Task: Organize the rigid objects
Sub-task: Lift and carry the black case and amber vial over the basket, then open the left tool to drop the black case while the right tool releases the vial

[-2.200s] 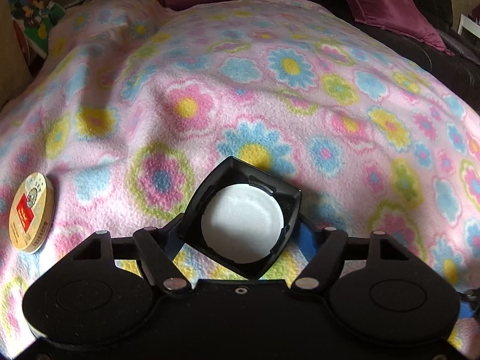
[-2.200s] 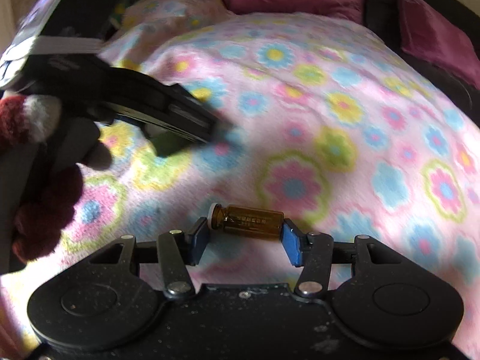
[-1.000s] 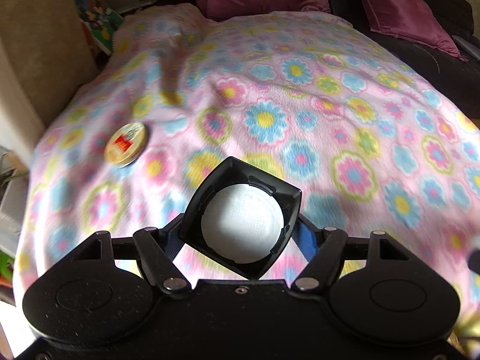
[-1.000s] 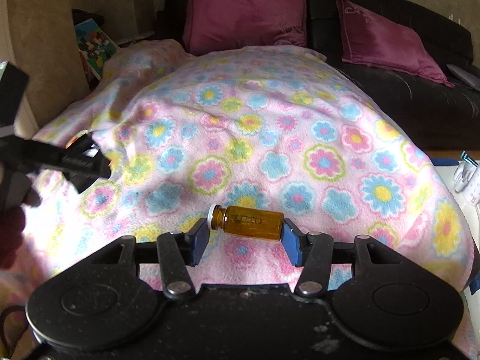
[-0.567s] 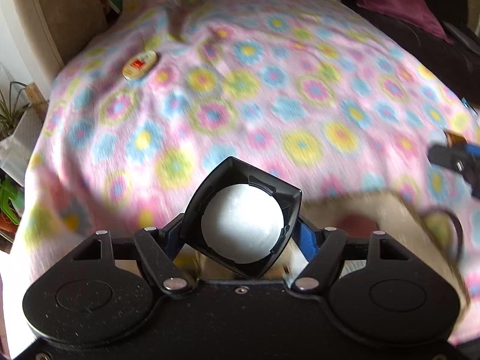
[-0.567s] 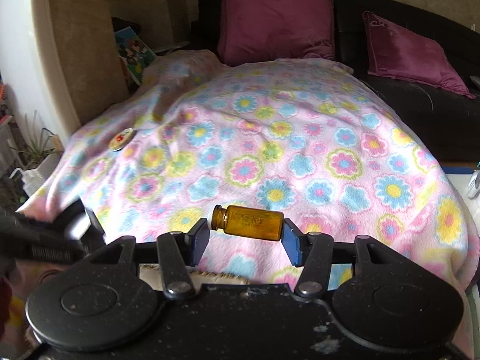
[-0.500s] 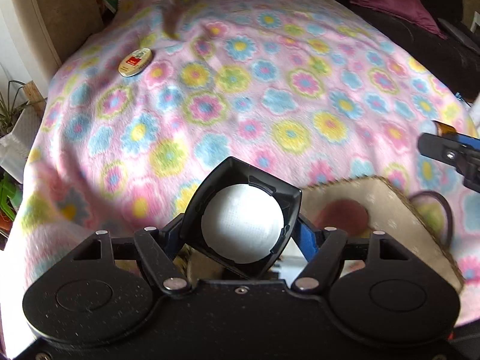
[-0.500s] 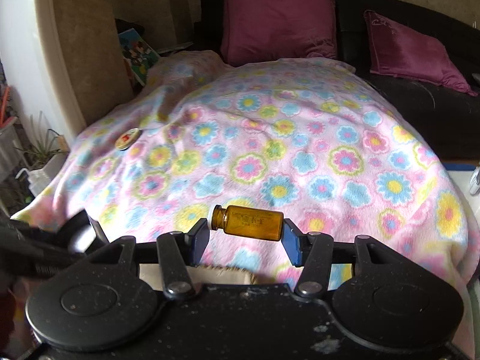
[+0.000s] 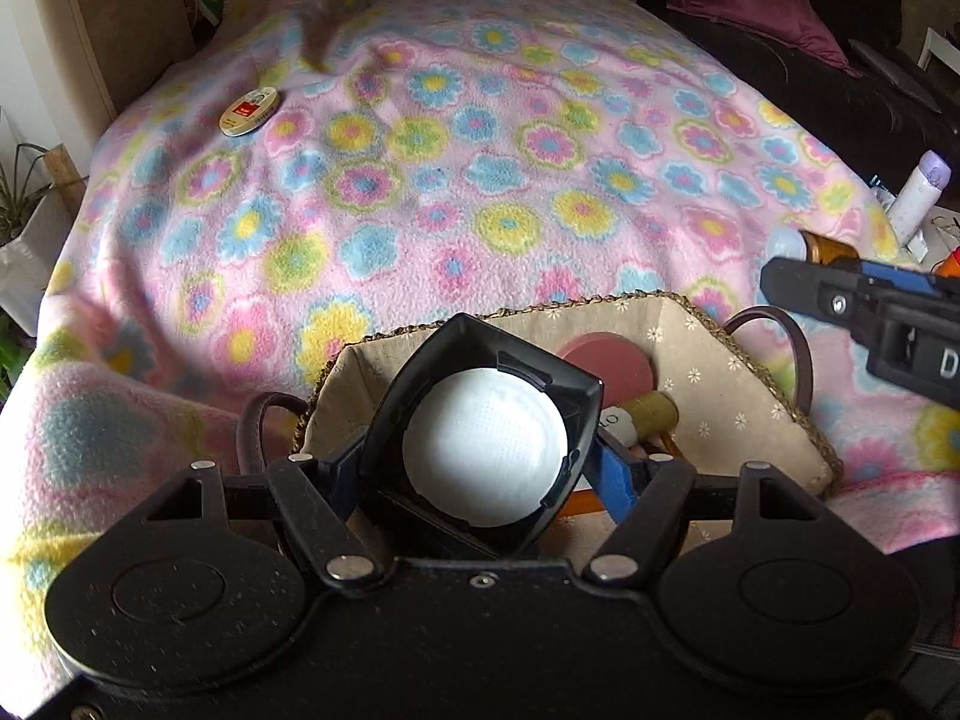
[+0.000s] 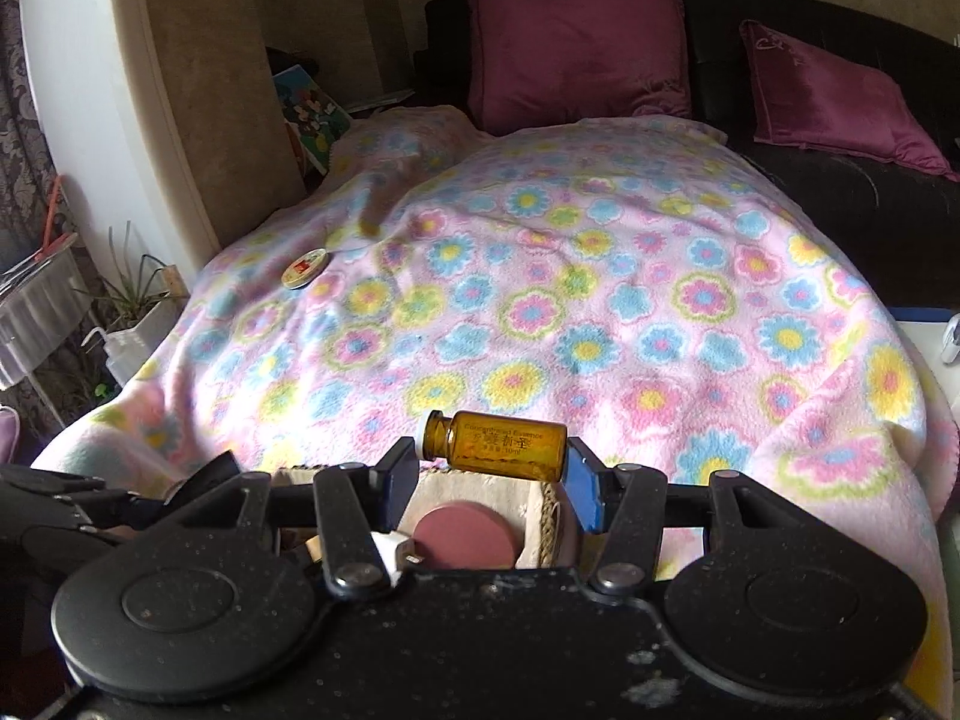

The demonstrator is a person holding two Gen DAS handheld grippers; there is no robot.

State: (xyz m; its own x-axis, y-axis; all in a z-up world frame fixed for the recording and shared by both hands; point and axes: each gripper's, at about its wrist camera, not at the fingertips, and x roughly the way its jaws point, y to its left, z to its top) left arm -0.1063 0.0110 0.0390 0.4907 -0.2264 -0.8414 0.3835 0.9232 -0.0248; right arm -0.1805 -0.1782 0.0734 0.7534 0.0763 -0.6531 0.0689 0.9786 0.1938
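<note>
At the upper left of the left wrist view a round tin lies alone on the flowered blanket, near its left edge, beyond which stand a plant and a beige wall. At lower centre, the left gripper is clamped on a black case with a white round pad inside, held over the basket. The basket's woven rim and brown handles sit on the blanket; a pink disc and small bottles lie in it, partly hidden by the case. At right, the right gripper is closed on an amber bottle lying crosswise between its pads, above the basket's far rim in its own view. Magenta cushions and a dark sofa fill the top. The blanket's middle is bare and open; at far right a white tube stands past its edge.
</note>
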